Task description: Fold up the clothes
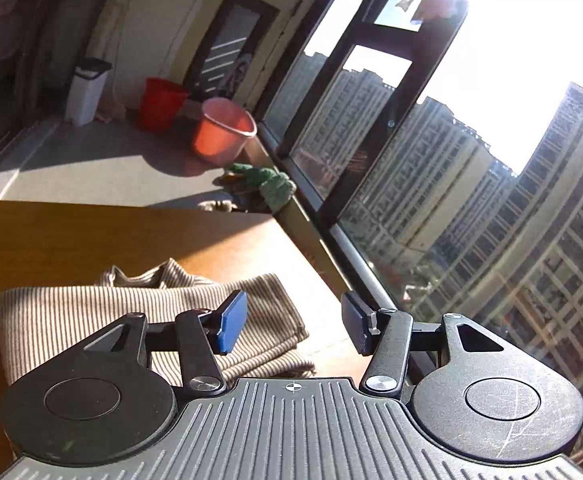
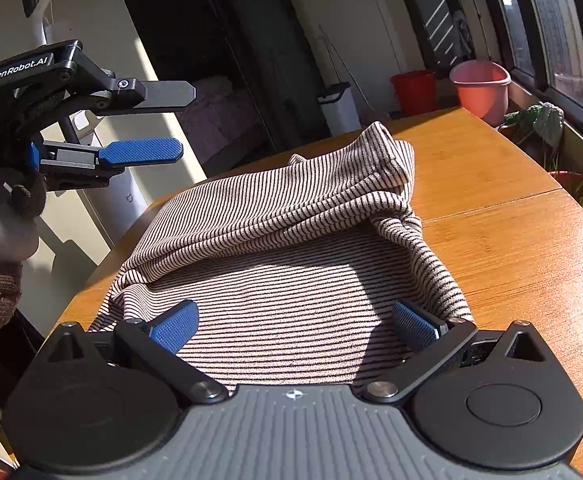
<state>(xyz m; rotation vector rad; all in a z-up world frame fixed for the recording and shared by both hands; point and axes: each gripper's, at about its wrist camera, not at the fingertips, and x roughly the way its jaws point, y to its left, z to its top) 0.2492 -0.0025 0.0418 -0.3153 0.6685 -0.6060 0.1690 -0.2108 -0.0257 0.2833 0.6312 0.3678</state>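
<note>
Lying on table [image 2: 491,248], striped top [image 2: 275,216]; both grippers' fingers [image 1: 231,322] spread, empty; pink bucket [image 2: 480,86] beyond.

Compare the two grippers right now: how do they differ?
The left gripper hangs in the air beside the table, off the shirt; the right gripper sits low over the shirt. The left's fingers stack one above the other; the right's sit side by side. Both are open, holding nothing.

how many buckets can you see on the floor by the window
2. A red bucket stands farther back by the wall, and a pink bucket sits beside it, nearer the window. More could be hidden behind the table.
</note>
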